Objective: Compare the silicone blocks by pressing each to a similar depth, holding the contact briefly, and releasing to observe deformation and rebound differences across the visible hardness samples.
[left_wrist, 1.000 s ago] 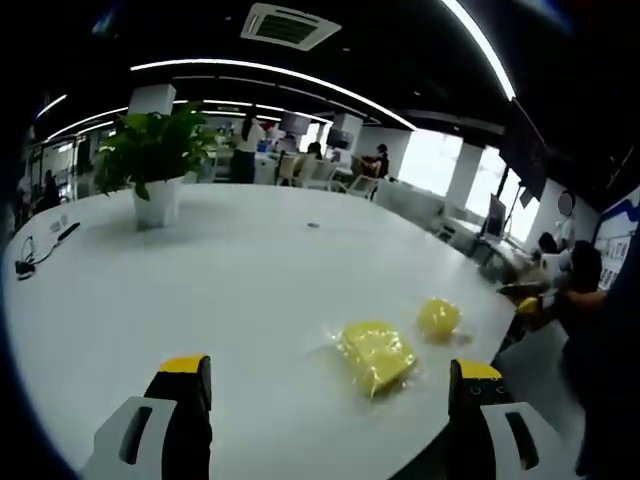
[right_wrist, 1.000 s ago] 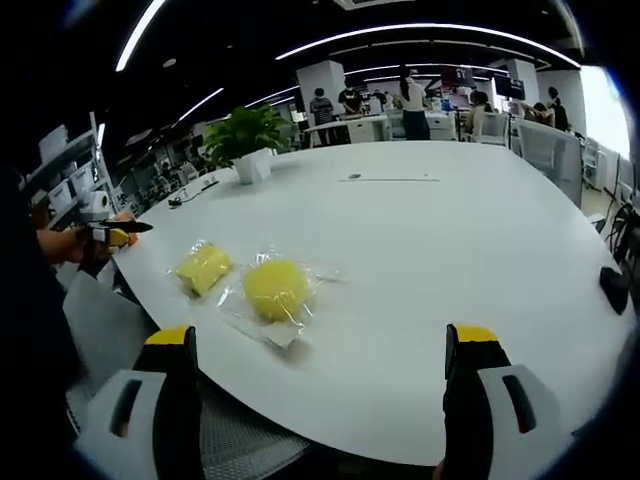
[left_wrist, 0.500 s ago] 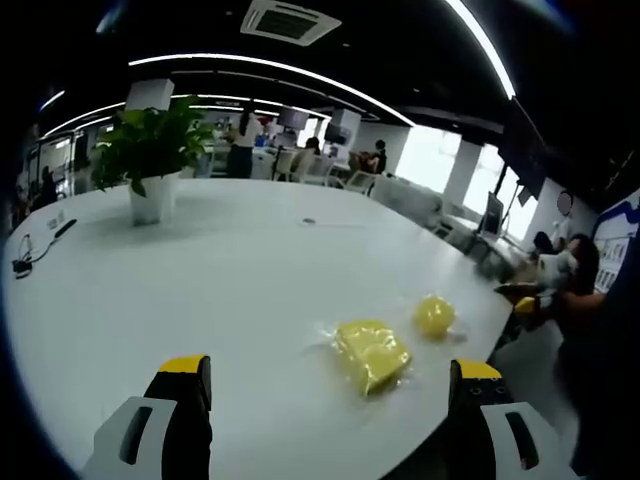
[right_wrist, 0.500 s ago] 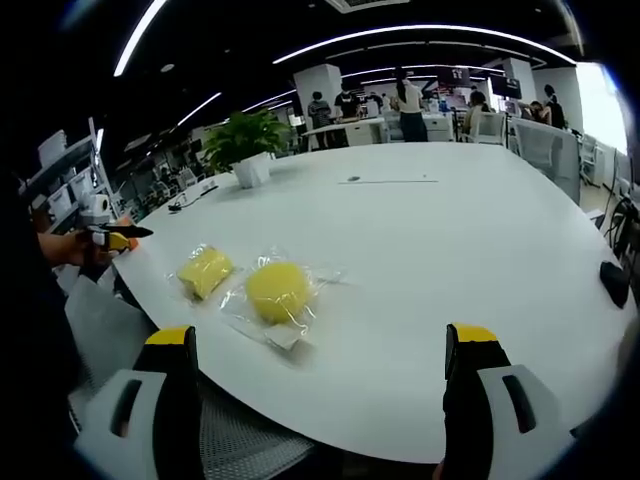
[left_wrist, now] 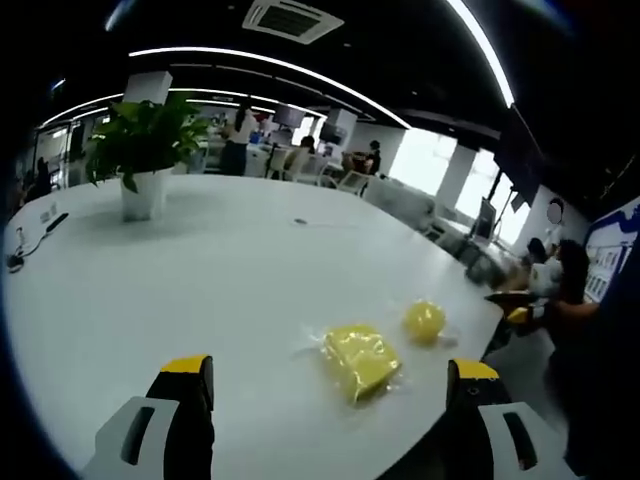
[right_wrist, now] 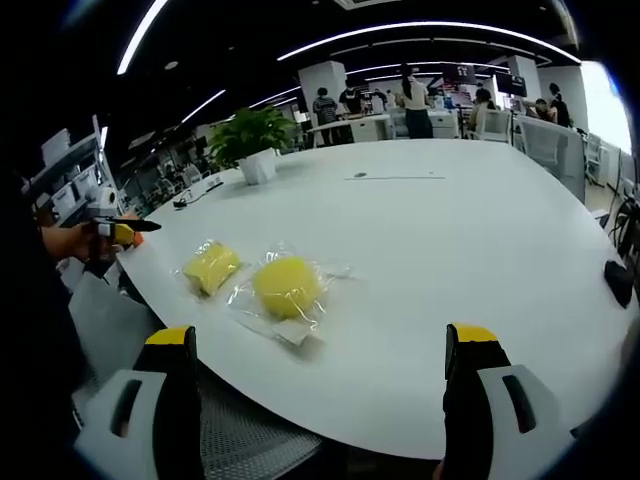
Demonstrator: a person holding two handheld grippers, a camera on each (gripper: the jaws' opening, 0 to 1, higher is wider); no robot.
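Note:
Two yellow silicone blocks in clear wrap lie near the edge of a white table (left_wrist: pixel 200 290). In the left gripper view a squarish block (left_wrist: pixel 358 359) lies nearer, with a rounder block (left_wrist: pixel 424 320) just beyond it to the right. My left gripper (left_wrist: pixel 325 400) is open, above and short of the squarish block. In the right gripper view the round block (right_wrist: pixel 287 286) is nearer and the squarish block (right_wrist: pixel 210 265) lies to its left on the table (right_wrist: pixel 450 250). My right gripper (right_wrist: pixel 325 390) stands open, short of the round block. The other gripper (right_wrist: pixel 115 232) shows at the far left, held in a hand.
A potted plant (left_wrist: pixel 140 150) stands at the far side of the table, also the plant (right_wrist: pixel 250 140) in the right gripper view. Cables (left_wrist: pixel 25 245) lie at the left edge. A dark object (right_wrist: pixel 617 280) sits at the right rim. People and desks fill the background.
Both views have shifted slightly; the left gripper view has moved a little so the blocks sit further left and lower. The blocks themselves have not moved. Both grippers stay open.

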